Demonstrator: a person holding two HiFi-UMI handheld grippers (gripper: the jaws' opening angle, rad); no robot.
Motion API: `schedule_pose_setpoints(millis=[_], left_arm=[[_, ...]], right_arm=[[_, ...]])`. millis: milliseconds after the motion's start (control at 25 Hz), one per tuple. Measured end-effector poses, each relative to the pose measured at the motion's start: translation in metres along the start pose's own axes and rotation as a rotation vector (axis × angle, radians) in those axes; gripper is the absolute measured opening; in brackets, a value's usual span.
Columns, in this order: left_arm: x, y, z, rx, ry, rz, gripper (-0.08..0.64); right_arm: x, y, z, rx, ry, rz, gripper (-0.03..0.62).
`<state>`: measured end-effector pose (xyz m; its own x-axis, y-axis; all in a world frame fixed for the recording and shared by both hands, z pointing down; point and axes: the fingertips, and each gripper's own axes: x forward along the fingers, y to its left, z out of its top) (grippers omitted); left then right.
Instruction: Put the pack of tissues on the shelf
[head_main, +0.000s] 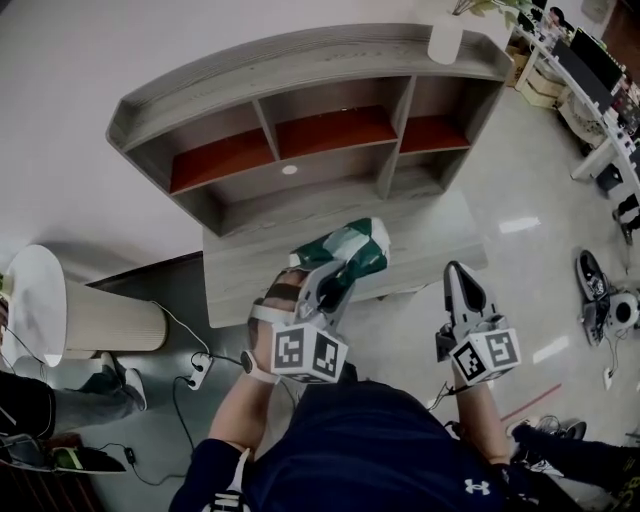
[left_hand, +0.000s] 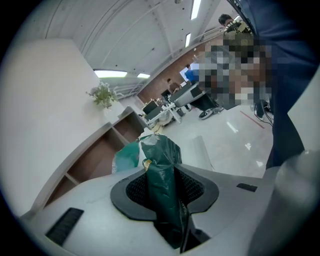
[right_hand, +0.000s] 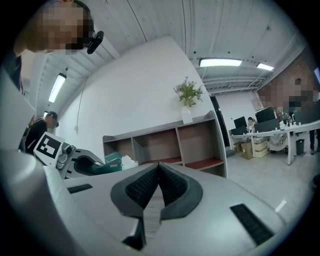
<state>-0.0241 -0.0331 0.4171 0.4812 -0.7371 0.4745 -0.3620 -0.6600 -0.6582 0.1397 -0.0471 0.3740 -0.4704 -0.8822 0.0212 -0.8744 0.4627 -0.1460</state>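
The fingers (left_hand: 197, 187) of the left gripper (left_hand: 165, 187) are seen clamped on a fold of the green wrapper of the pack of tissues (left_hand: 160, 152), which sticks out past their tips towards the shelf (left_hand: 100, 155). In the head view the pack (head_main: 355, 250) is held in front of the shelf (head_main: 300, 60), outside its compartments and over the worktop (head_main: 420, 225) that lies before the shelf; whether it touches the worktop cannot be told. The fingers (right_hand: 175, 187) of the right gripper (right_hand: 159, 182) are brought together at their tips, with nothing between them. That gripper (head_main: 462, 285) is held in front of the shelf too, to the right of the pack and apart from it, near the worktop's front edge. The three upper compartments of the shelf are seen with red floors. A small plant in a white vase (right_hand: 187, 112) is stood on top of the shelf, towards its right end.
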Motion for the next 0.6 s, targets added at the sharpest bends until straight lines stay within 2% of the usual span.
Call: schedule_pose_setpoints(millis=[240, 600], left_arm=[[0.014, 0.022, -0.023, -0.005, -0.030, -0.026, 0.118], [0.024, 0.042, -0.053, 0.013, -0.070, -0.074, 0.118]], right_arm=[[0.034, 0.001, -0.001, -0.023, 0.024, -0.037, 0.011], [0.086, 0.026, -0.005, -0.045, 0.051, -0.030, 0.011]])
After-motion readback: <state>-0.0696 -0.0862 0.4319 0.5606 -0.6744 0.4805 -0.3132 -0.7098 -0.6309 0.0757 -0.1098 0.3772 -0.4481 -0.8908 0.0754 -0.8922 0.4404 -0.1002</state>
